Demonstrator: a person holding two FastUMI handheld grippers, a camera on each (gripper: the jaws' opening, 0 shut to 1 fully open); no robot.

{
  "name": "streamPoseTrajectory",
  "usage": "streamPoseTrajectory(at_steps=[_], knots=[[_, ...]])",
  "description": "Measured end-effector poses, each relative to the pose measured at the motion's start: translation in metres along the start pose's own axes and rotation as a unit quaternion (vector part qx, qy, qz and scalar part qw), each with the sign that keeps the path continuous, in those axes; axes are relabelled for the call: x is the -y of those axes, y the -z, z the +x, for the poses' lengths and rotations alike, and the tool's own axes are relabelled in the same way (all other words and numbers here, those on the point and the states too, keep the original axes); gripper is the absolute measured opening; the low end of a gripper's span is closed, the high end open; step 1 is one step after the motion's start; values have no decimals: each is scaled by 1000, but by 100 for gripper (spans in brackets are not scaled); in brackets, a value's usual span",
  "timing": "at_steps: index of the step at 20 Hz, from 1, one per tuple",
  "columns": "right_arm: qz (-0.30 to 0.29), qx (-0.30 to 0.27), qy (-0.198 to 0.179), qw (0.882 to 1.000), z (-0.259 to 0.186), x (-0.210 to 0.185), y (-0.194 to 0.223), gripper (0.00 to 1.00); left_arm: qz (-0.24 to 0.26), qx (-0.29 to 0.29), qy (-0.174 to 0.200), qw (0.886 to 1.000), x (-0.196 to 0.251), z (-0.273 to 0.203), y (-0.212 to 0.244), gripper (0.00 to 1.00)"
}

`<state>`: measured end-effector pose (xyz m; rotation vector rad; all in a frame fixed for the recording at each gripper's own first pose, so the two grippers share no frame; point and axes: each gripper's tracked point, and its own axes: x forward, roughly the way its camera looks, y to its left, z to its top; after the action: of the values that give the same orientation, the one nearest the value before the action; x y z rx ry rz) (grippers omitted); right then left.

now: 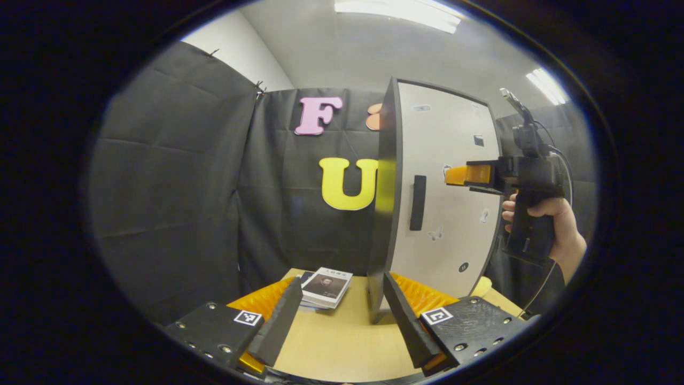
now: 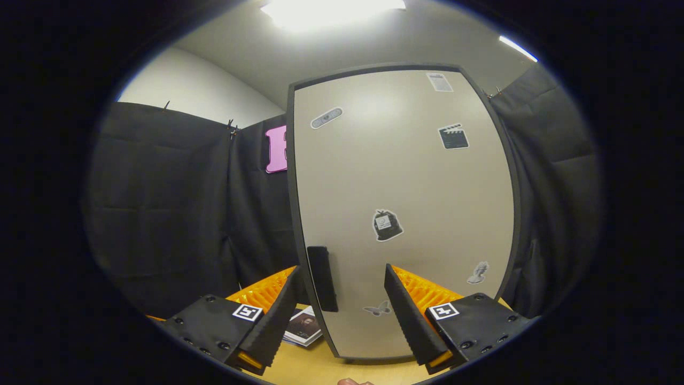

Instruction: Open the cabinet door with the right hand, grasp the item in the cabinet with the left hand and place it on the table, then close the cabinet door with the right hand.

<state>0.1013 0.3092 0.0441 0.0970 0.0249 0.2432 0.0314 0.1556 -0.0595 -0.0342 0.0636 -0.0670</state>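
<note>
Plainly the door is the business of this moment: the cabinet door (image 2: 406,176) looks flush with the cabinet's dark side panel (image 1: 386,176), so I judge it shut or all but shut, and what is inside cannot be seen. A book (image 1: 327,286) lies flat on the table (image 1: 342,342), cover up, left of the cabinet, its long side running roughly near to far; whether it is the task's item I cannot tell. The right gripper (image 2: 342,270), held by a hand (image 1: 539,214), faces the door with its tongs spread wide and nothing between them. The handle (image 2: 323,278) is a slim bar near the door's left edge, its long axis upright. To open well, I would bring the fingers square to that bar, one on each side of its narrow width, then pull toward the near side in an arc, since the hinge is probably at the right edge. The left gripper (image 1: 341,278) hangs over the table, tongs also wide and empty, pointing at the cabinet's left corner.
</note>
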Motion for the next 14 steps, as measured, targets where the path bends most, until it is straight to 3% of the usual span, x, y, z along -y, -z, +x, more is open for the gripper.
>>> streamPoseTrajectory(at_steps=[7,8,14], knots=[[-40,-22,21,999,59,-22,28,97,-17,-6,-41,999,-60,-1,16,92],[-48,-26,29,998,65,-20,33,92,-18,-9,-48,999,-65,4,23,92],[-39,-39,61,997,94,-14,52,97,-46,-16,-46,998,-73,8,38,92]])
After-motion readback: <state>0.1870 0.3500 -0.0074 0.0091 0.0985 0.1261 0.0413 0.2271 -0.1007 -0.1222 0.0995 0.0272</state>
